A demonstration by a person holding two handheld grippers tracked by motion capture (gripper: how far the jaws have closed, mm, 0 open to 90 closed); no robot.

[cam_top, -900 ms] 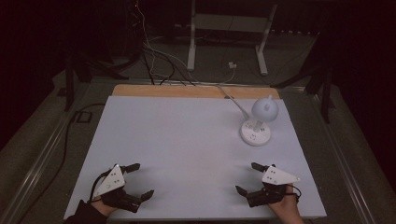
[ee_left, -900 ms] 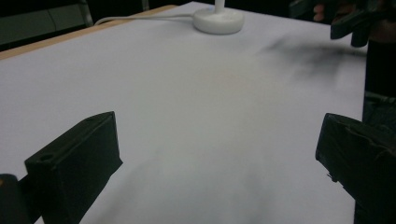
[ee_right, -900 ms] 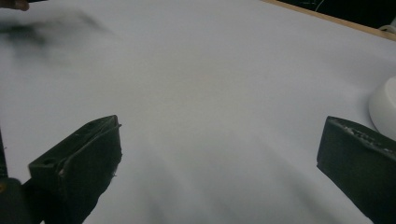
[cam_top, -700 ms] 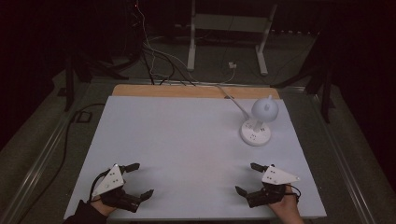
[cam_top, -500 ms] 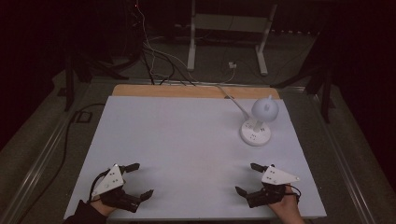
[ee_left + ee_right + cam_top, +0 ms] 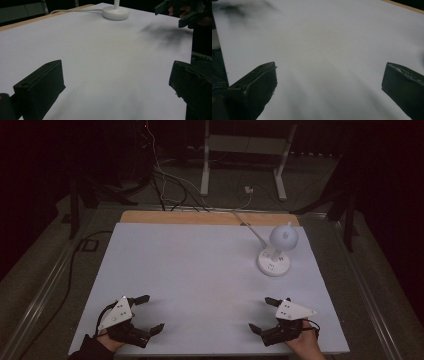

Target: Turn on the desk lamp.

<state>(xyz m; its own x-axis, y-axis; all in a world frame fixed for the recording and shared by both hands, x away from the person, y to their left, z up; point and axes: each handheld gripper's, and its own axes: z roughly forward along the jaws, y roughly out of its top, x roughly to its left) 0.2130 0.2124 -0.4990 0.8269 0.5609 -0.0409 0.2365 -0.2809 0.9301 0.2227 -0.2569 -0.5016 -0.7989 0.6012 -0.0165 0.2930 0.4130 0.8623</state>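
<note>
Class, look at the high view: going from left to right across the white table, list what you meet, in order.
Left gripper → right gripper → white desk lamp.

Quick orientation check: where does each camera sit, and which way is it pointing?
High view: above the person's side, looking forward and down on the white table; both hands with the left gripper and right gripper show.
Left gripper view: rides the left gripper, faces the lamp; own fingers show.
Right gripper view: faces bare tabletop; own fingers show.
Shared: lamp, high and left views.
</note>
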